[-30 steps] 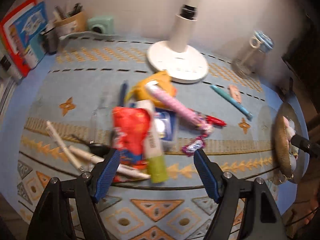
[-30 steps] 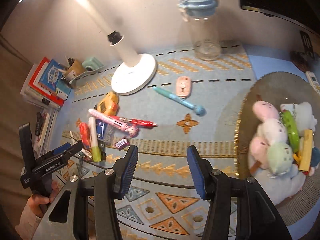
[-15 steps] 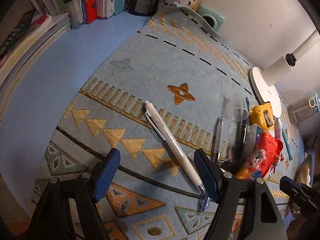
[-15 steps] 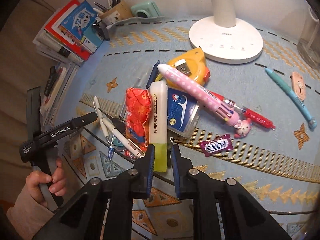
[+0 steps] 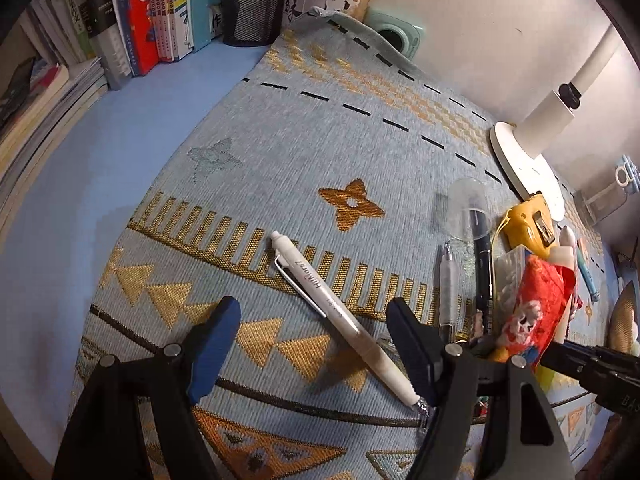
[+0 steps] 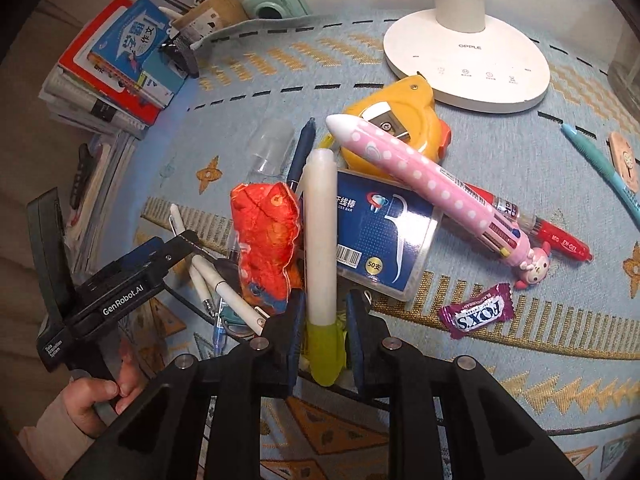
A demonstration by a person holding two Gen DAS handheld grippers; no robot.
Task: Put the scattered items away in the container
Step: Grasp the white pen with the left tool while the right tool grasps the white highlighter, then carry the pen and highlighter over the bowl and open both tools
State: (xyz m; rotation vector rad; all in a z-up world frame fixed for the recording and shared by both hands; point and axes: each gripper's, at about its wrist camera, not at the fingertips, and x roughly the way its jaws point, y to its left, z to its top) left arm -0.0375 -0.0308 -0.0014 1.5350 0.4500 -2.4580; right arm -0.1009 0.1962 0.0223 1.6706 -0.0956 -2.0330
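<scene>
Straddling the white stick point(image 6: 320, 240) near its green end, the right claw point(image 6: 321, 330) is nearly closed, pads beside it, seemingly to lift it off the pile. Left claw point(image 5: 312, 344) gapes empty over a white pen point(image 5: 344, 316) on the counter; no container in view.

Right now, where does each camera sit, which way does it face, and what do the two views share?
Left wrist: on the left gripper, looking down at the white pen between its open fingers, books behind.
Right wrist: on the right gripper, facing the clutter pile, fingers closed on the highlighter; the person's left hand shows.
Shared: red pouch, yellow tape measure, lamp base.
</scene>
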